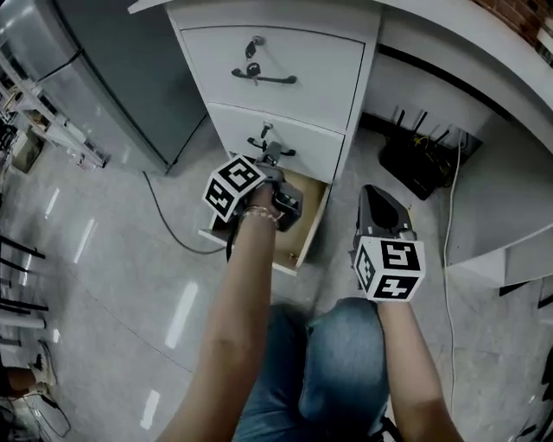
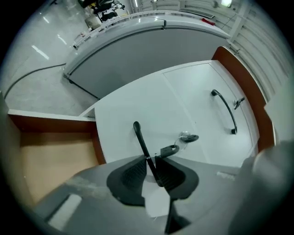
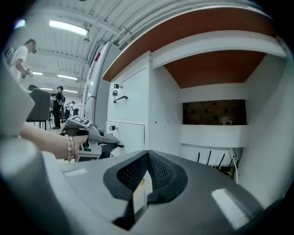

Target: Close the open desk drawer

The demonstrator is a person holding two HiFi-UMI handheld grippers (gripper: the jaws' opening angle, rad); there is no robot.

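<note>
Bottom drawer [image 1: 313, 216] of the white pedestal [image 1: 276, 12] stood pulled out, its wood-lined inside showing.
The left gripper [image 2: 151, 159] had its jaws closed on the thin black handle [image 2: 139, 137] of the middle drawer [image 1: 302, 138], just above the open one. The right gripper [image 3: 146, 159] hung off to the right of the pedestal, its jaws pressed together on nothing, well apart from the drawers.

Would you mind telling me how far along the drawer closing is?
Done: nothing; the bottom drawer stands pulled out, its wooden inside showing. In hand: the left gripper clasps the middle drawer's handle; the right gripper is shut, empty, off to the side. Left: pushing the bottom drawer in.
</note>
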